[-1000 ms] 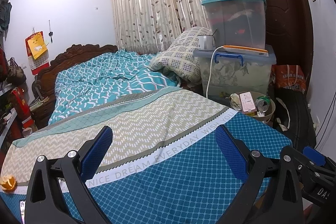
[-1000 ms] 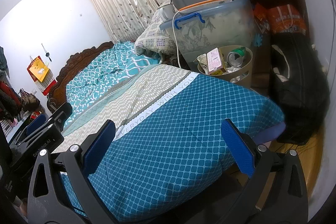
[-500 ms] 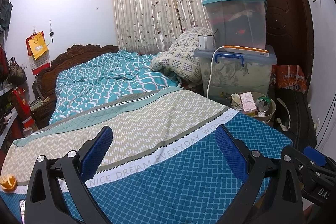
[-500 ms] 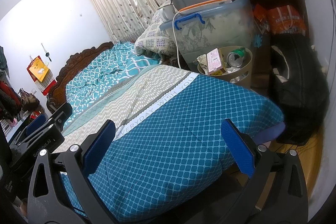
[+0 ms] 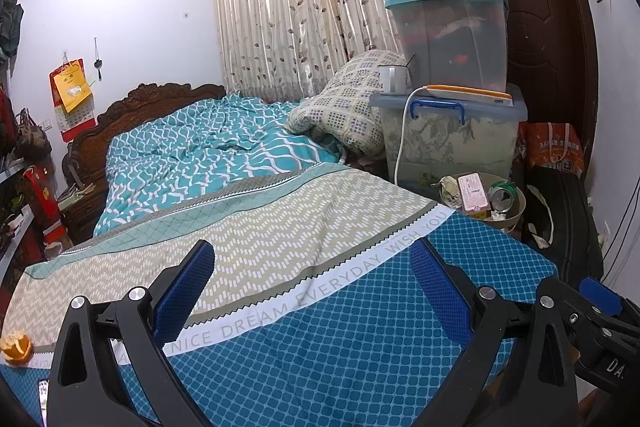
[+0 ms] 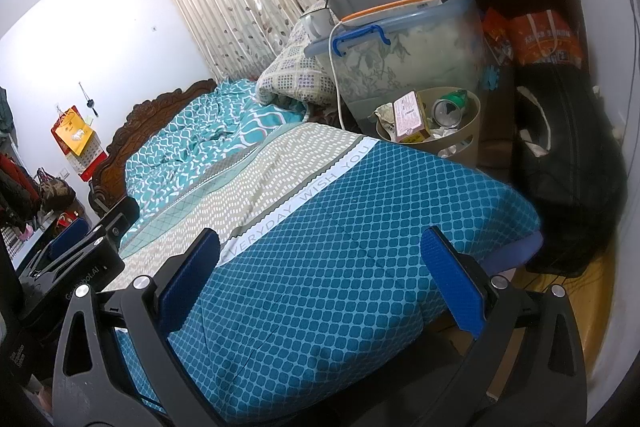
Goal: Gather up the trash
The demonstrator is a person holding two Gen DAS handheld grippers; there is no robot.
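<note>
A tan waste basket stands on the floor past the bed's far corner, holding a pink carton, a green can and crumpled paper. An orange peel lies on the bedspread at the far left edge of the left wrist view. My left gripper hovers open above the blue part of the bedspread with nothing between its fingers. My right gripper is open too, empty, over the bed's foot corner. Each gripper shows at the edge of the other's view.
The bed fills the middle. Stacked plastic storage boxes with a mug and a white cable stand behind the basket. A black bag and orange sack crowd the right wall by a dark door.
</note>
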